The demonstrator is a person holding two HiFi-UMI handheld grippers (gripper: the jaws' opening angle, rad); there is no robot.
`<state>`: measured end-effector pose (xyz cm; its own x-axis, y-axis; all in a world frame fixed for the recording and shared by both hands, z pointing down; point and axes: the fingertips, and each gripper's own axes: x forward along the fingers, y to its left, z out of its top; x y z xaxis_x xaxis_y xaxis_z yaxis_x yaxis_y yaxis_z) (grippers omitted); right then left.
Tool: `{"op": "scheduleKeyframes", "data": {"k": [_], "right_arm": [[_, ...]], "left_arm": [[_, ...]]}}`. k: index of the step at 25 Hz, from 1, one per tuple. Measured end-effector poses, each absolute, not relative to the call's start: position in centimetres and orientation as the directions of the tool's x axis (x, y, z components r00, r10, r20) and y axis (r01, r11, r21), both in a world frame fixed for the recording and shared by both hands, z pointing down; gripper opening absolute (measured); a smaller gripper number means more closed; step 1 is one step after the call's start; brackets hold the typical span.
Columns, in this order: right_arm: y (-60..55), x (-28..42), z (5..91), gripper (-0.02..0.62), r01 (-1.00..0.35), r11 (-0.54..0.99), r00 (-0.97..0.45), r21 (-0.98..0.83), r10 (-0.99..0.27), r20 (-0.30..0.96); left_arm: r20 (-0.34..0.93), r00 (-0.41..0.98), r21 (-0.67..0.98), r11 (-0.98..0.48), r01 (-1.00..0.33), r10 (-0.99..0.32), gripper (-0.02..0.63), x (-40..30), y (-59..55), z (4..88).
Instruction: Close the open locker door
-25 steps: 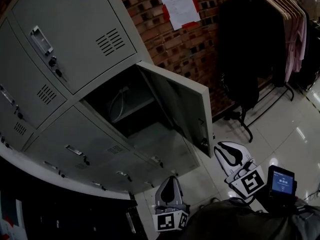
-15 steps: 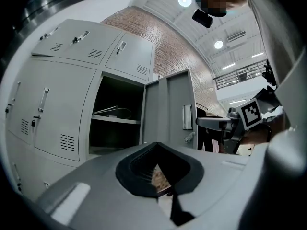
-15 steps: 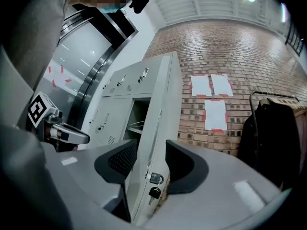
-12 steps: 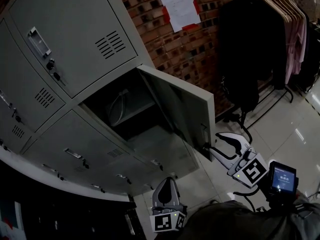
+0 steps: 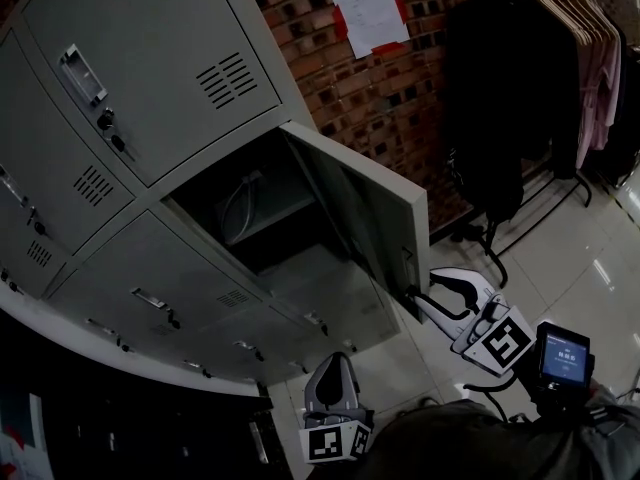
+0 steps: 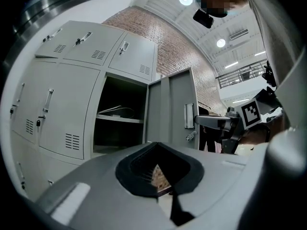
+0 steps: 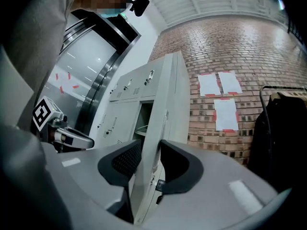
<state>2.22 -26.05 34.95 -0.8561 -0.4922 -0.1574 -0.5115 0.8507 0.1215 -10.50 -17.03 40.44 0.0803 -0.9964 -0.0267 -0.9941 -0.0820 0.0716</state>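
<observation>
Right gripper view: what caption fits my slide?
The right gripper, jaws just closing, clasps the open locker door, brick wall behind.

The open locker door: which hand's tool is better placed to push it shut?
Right. The right tool has just been closing its jaws with the free edge of the locker door between them, pads apparently pressing it. The left tool hangs shut, lower, clear of the door.

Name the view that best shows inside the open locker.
Left gripper view: it faces the open compartment squarely, showing shelf and cable. Head view shows it obliquely; right gripper view only a sliver past the locker door.
</observation>
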Motion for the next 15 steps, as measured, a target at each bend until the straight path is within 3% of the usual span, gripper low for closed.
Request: {"op": "scheduleKeyframes", "data": {"k": [15], "right_arm": [[-22.4, -3.2, 34.4, 0.179, -0.301, 0.947, -0.939, 0.115, -0.273, -0.21]], "left_arm": [[-0.02, -0.063, 0.059, 0.062, -0.996, -0.998, 0.002, -12.4, -13.4, 40.4]]}}
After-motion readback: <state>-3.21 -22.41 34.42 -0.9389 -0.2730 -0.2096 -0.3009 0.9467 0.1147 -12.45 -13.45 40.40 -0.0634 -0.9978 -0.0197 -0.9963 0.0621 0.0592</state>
